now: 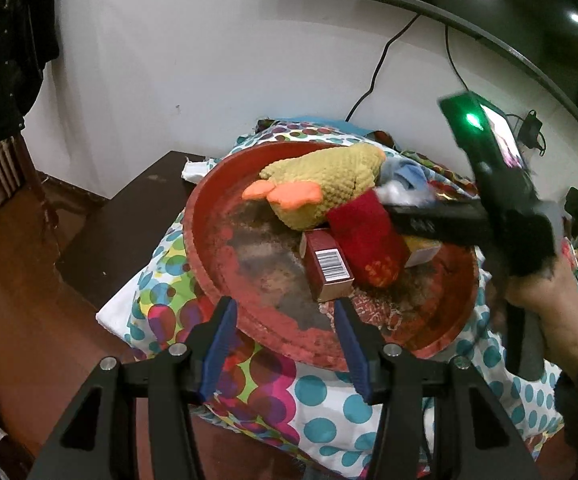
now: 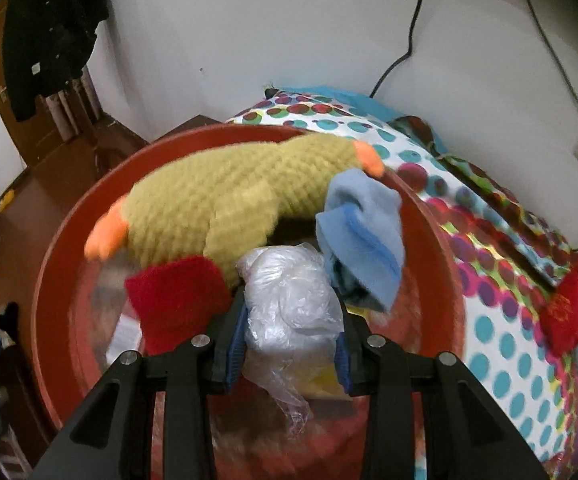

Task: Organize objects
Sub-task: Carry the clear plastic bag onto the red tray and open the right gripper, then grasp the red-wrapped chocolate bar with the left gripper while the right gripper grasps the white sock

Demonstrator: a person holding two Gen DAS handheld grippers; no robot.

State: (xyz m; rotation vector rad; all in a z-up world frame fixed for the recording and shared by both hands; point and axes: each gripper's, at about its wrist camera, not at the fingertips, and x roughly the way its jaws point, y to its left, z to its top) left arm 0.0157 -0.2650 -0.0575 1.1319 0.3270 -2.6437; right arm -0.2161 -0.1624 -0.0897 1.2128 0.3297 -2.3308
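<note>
Right wrist — claw pinching crinkly plastic bag.

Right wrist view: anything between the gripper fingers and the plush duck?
Yes. A crumpled clear plastic bag sits between the right gripper fingers, in front of the plush duck, over the red basin.

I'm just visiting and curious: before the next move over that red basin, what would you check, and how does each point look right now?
1. Right gripper has the clear plastic bag between its fingers: ok.
2. Firmness of that grip: cannot tell.
3. Bag is above the red basin: ok.
4. Left gripper is open, holding nothing: ok.
5. Yellow plush duck lies inside the basin: ok.
6. Red sock on the dotted cloth is gathered: not ok.
</note>
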